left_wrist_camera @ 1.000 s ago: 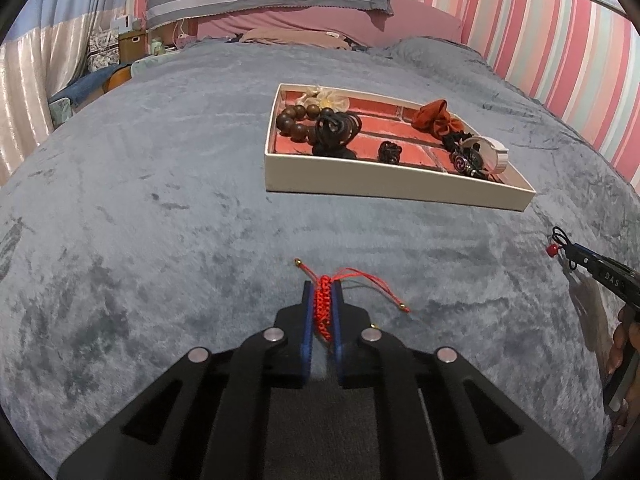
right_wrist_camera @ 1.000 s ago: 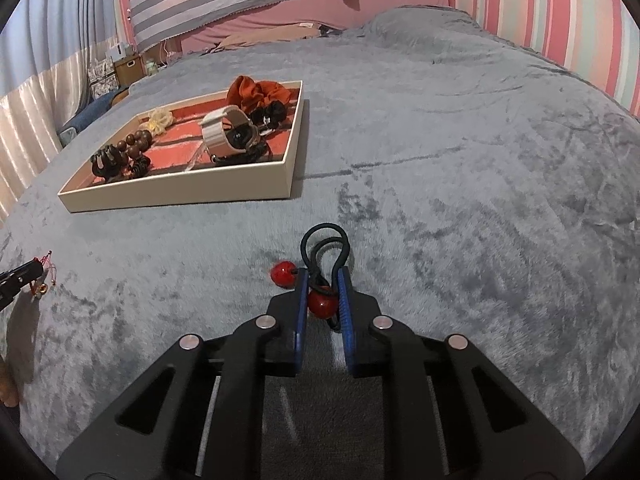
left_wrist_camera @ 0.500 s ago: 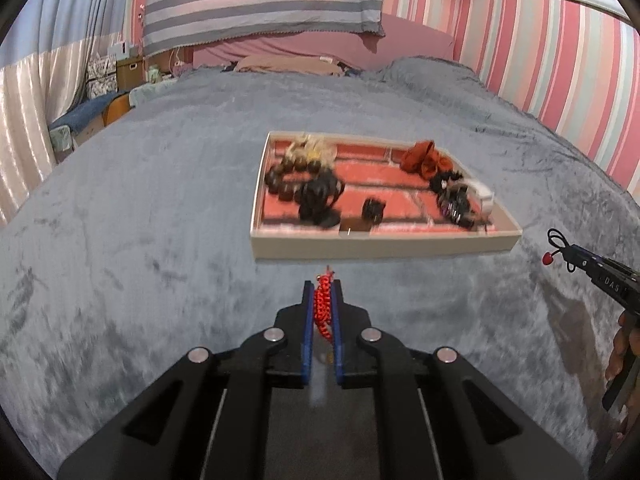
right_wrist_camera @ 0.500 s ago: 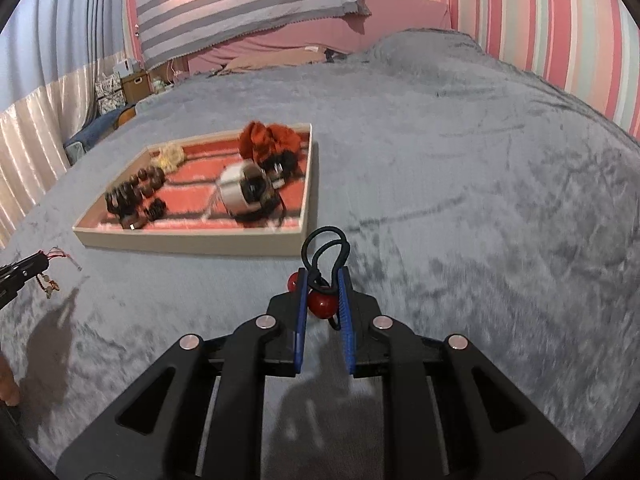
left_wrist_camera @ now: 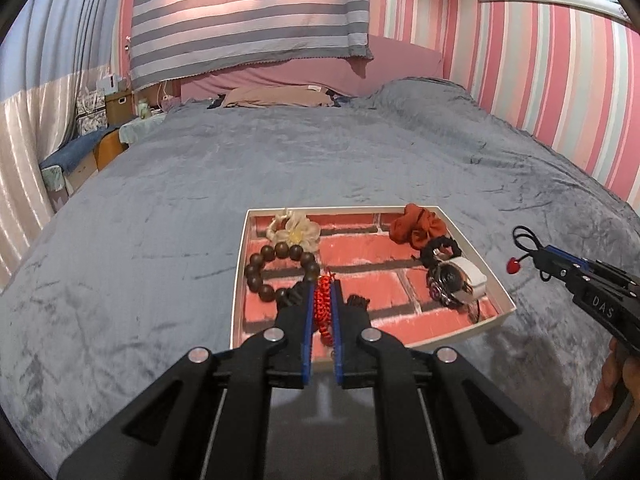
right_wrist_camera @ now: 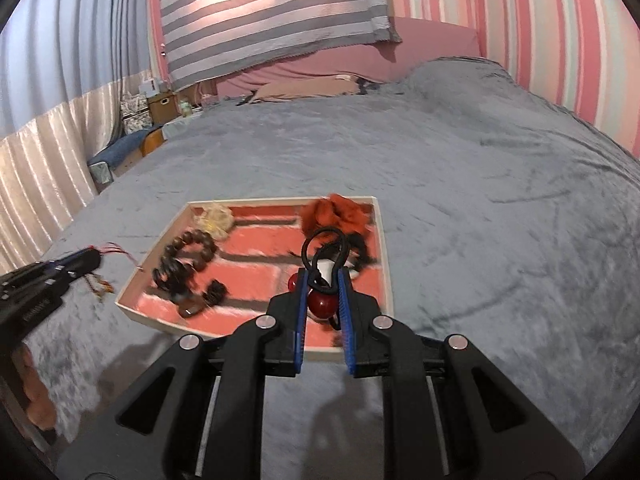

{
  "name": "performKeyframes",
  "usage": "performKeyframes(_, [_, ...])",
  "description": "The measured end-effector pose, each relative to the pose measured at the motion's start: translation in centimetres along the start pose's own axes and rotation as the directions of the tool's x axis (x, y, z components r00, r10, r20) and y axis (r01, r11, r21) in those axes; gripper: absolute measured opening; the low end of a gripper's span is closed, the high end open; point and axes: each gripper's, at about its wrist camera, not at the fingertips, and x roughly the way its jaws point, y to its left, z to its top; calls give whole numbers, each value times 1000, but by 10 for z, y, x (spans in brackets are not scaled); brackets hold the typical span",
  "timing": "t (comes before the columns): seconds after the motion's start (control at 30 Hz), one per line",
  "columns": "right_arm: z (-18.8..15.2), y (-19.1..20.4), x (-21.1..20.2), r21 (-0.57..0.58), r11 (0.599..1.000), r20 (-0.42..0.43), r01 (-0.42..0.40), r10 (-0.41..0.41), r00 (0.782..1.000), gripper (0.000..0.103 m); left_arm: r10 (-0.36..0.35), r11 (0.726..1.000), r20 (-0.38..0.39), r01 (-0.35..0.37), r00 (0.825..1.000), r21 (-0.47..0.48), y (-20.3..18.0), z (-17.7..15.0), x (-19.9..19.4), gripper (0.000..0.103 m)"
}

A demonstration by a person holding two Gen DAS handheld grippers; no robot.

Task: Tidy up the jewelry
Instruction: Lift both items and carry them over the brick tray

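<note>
My left gripper (left_wrist_camera: 322, 286) is shut on a red braided cord bracelet (left_wrist_camera: 323, 304) and holds it over the near edge of the white tray (left_wrist_camera: 238, 280). My right gripper (right_wrist_camera: 324, 276) is shut on a black hair tie with red beads (right_wrist_camera: 320, 303), held above the tray's near right part (right_wrist_camera: 382, 248). The tray has a red brick-pattern lining and holds a dark wooden bead bracelet (left_wrist_camera: 276, 270), a cream flower clip (left_wrist_camera: 294, 230), an orange scrunchie (left_wrist_camera: 416, 228) and a watch with a white strap (left_wrist_camera: 460, 280). The right gripper also shows at the right of the left wrist view (left_wrist_camera: 536, 256).
The tray lies on a grey plush blanket (left_wrist_camera: 140, 240) covering a bed. A pink pillow (left_wrist_camera: 280, 98) and a striped hanging cloth (left_wrist_camera: 248, 12) are at the far end. Boxes and furniture (left_wrist_camera: 100, 108) stand beyond the bed's left edge.
Both grippers rose off the blanket and moved forward to the tray, carrying the red bracelet and the hair tie. The tray now lies directly under both.
</note>
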Motion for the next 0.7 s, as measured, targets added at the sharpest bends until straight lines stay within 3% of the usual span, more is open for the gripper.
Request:
performKeyframes(0.4, [-11,42,60,-30,999,-70,-25,23,997,15,8,1000,-72,-8,997,0,7,-16,75,8])
performKeyframes(0.7, [-35,40,97,-33,999,-127,17,-21,992,15,36,999,-62,-36,997,0,16,-27,88,8])
